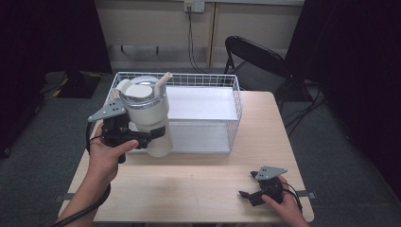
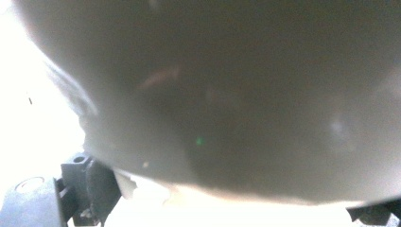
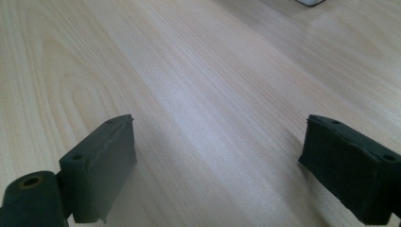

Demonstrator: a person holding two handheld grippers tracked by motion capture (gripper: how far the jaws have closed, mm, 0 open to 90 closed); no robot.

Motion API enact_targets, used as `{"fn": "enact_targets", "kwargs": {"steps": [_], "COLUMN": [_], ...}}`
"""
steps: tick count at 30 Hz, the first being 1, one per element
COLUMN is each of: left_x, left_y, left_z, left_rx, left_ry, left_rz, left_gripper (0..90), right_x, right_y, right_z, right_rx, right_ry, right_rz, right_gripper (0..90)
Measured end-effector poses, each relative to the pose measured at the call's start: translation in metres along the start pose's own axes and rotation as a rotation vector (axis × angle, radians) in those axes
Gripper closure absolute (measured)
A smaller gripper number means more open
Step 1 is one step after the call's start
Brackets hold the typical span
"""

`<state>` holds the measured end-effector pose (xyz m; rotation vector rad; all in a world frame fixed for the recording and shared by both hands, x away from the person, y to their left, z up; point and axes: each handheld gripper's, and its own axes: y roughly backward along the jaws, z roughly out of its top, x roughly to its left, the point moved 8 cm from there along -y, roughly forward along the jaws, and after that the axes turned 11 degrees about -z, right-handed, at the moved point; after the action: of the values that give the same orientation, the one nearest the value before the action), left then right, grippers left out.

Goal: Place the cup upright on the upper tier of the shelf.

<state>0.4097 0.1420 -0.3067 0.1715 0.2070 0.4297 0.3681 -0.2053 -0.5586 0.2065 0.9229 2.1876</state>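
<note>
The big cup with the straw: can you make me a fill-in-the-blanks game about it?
1. The left gripper holds a white ____ with a straw.
2. Behind the cup stands a wire ____.
3. The right gripper has its jaws ____ over the wooden table.

Missing words: cup; basket; open

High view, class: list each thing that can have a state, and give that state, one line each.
Tumbler: lidded, straw in, held tilted above the table.
Left gripper: shut on the tumbler.
Right gripper: open, holding nothing, low over the table.
Wire basket: upright on the table.
Folding chair: unfolded.
</note>
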Motion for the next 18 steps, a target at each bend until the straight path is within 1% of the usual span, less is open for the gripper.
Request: {"fn": "enact_targets", "kwargs": {"steps": [10,13,18], "left_x": [-0.001,0.0,0.002], "left_y": [0.005,0.005,0.007], "left_z": [0.018,0.021,0.028], "left_rx": [-0.009,-0.005,-0.004], "left_ry": [0.008,0.003,0.008], "left_rz": [-0.01,-0.006,-0.004], "left_gripper": [10.4,10.4,10.4], "right_x": [0.0,0.0,0.0], "right_y": [0.0,0.0,0.0], "right_z": [0.0,0.0,0.0], "right_rx": [0.0,0.0,0.0], "right_ry": [0.0,0.0,0.0], "right_rz": [0.0,0.0,0.0], "right_gripper": [10.0,10.0,10.0]}}
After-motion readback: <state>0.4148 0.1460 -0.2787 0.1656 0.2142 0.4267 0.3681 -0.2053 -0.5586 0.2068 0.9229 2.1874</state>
